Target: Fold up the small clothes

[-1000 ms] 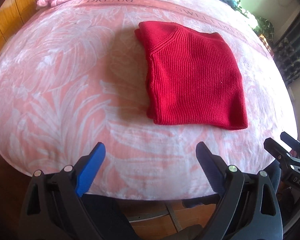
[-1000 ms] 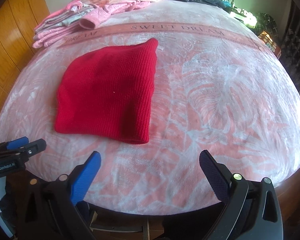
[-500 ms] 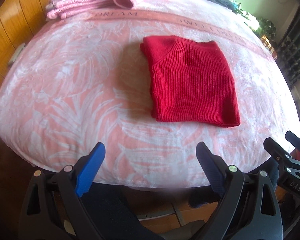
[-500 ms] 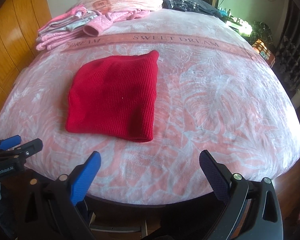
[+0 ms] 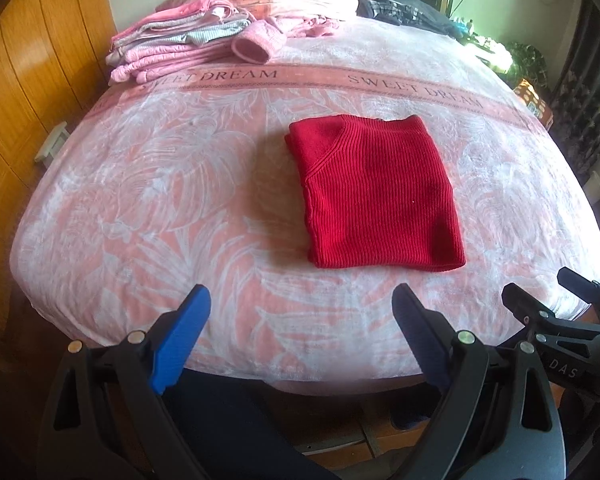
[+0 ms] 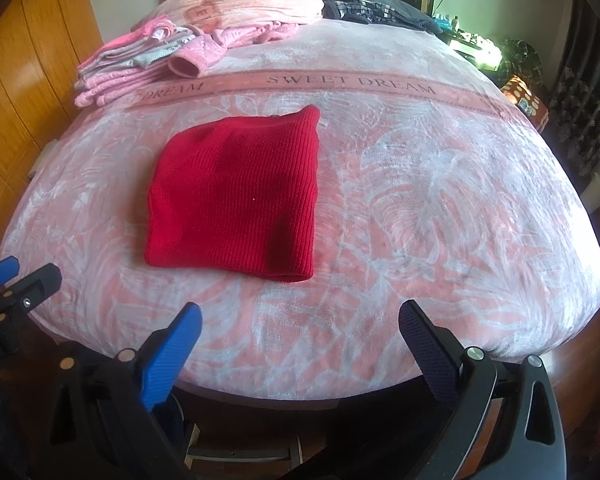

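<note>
1. Two grippers are hanging at the near edge of the bed, both empty and well apart from the clothing.
2. Along the far left, a wooden wardrobe wall is running beside the bed.
3. At the far-left corner of the blanket, a pile of pink folded clothes is lying stacked, with a rolled pink cuff resting at its right end.
4. The left gripper is pointing over the blanket's near edge, its fingers spread wide, the blue pad on the left and the dark pad on the right, gripping nothing.
5. The pink leaf-print blanket is covering the bed, with a band reading "SWEET DREAM" crossing it beyond the sweater.
6. The red knit sweater is lying folded into a flat, roughly square shape near the middle of the blanket, its ribbed hem edge towards the grippers.
7. The right gripper is also facing the bed with its fingers spread apart and empty; the sweater is sitting ahead of it and to its left.
8. At the head of the bed, a pink pillow and dark clothes are lying side by side.
9. On the far right, a dark patterned curtain is hanging.
</note>
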### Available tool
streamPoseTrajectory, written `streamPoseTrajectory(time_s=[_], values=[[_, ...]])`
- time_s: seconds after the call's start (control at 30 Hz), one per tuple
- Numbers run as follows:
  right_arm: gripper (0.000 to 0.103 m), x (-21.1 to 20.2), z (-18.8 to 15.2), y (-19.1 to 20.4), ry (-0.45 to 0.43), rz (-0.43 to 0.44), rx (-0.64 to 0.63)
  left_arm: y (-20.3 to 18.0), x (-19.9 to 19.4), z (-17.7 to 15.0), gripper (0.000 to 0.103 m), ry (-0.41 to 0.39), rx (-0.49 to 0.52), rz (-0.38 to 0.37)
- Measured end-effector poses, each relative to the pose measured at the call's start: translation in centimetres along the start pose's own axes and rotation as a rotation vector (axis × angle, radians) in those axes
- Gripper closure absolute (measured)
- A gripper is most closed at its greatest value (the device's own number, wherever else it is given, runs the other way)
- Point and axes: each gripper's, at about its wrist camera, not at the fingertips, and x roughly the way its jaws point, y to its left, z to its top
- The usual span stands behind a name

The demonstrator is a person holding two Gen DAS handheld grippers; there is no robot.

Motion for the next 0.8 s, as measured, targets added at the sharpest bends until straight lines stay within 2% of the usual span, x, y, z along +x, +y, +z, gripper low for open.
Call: streamPoseTrajectory(time_s=[0.23,0.8], values=[[0.004,-0.7,-0.1,0.8,-0.007,-0.014,-0.023,-0.1,-0.9,-0.4,0.012,-0.001,0.01,0.012],[0.004,-0.4,0.1,0.9,0.008,-0.013,-0.031,0.8,-0.2,-0.7,0.012,0.015,-0.006,0.038]])
